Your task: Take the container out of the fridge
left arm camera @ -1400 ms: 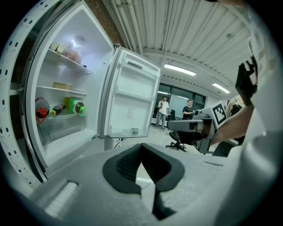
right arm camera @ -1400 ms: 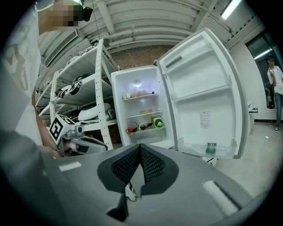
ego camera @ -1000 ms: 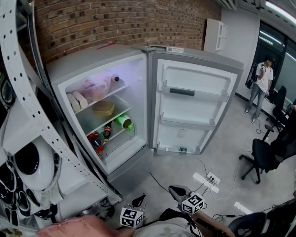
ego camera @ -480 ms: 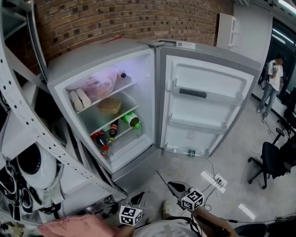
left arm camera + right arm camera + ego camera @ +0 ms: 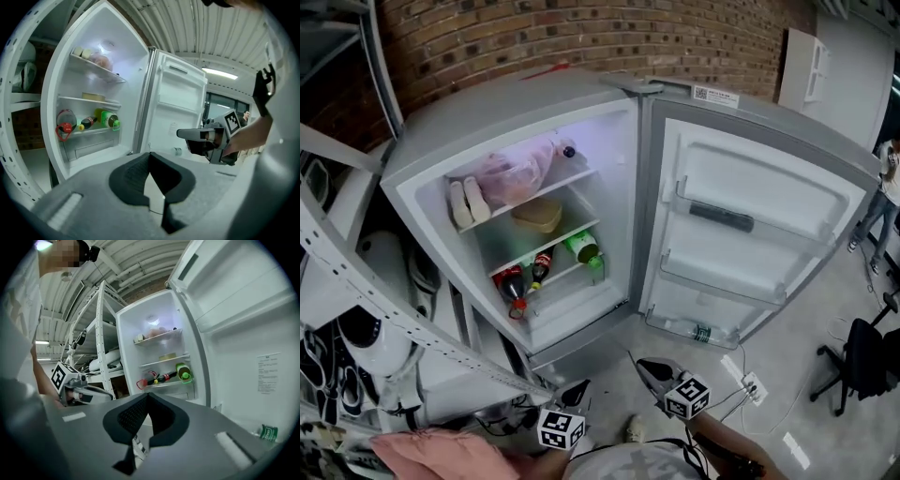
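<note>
- Holds the left gripper [image 5: 578, 387] low before the open fridge [image 5: 487, 105], jaws pressed together with nothing between them.
- Holds the right gripper [image 5: 649, 368] near it, jaws likewise closed and empty.
- Shows the tan container [image 5: 536, 215] on the middle shelf, well apart from both grippers.
- Shows bottles [image 5: 528, 273] on the shelf below and a pink bag [image 5: 517, 172] above.

Grey black-padded tongs [image 5: 150, 154], square-marker cubes [image 5: 686, 397]
</note>
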### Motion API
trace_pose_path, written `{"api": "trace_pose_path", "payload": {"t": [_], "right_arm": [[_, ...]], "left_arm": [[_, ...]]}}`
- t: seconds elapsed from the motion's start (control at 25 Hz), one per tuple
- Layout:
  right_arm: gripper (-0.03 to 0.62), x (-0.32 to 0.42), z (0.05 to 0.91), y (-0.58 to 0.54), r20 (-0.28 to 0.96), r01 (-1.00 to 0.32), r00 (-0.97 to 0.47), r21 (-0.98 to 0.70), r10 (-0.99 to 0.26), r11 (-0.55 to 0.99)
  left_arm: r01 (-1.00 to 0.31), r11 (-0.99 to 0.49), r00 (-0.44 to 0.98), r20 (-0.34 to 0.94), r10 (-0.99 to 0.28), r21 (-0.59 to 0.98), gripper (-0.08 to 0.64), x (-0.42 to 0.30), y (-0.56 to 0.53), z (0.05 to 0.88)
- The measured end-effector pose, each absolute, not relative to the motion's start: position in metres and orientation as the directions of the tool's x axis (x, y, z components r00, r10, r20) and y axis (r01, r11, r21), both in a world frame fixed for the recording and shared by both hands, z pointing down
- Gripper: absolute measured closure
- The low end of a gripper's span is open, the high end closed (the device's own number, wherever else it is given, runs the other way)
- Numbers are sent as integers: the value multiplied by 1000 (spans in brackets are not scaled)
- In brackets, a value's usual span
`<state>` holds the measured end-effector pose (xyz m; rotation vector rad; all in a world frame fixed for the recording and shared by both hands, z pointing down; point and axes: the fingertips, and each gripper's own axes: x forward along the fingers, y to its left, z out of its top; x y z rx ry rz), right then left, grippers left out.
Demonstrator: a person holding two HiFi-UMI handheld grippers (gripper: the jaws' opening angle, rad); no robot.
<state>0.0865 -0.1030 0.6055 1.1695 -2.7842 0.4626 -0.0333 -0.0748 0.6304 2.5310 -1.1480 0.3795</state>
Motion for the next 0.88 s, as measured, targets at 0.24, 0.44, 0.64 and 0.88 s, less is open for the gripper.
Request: {"api": "trace_pose_path", "payload": {"t": [0.24,0.44,0.64,0.88], "right_arm": [[584,78,597,-146,168,-643,-765,-236,-621,729],[584,63,589,-174,147,-586,-811,-218,-567,781],[584,43,582,-196,136,-535,-845,-197,-517,822],[584,20,569,-228,120,-513,-859,-180,-498,840]], "left_arm": [[-809,-559,583,370,-723,181,557,-29,-109,622],[-846,-506,532,353,-770,170,557,-33,-133,609],[-866,-468,500,324,-803,177,557,-39,-159,593],[-871,-463,490,310,-814,162,557,-46,-189,579]]}}
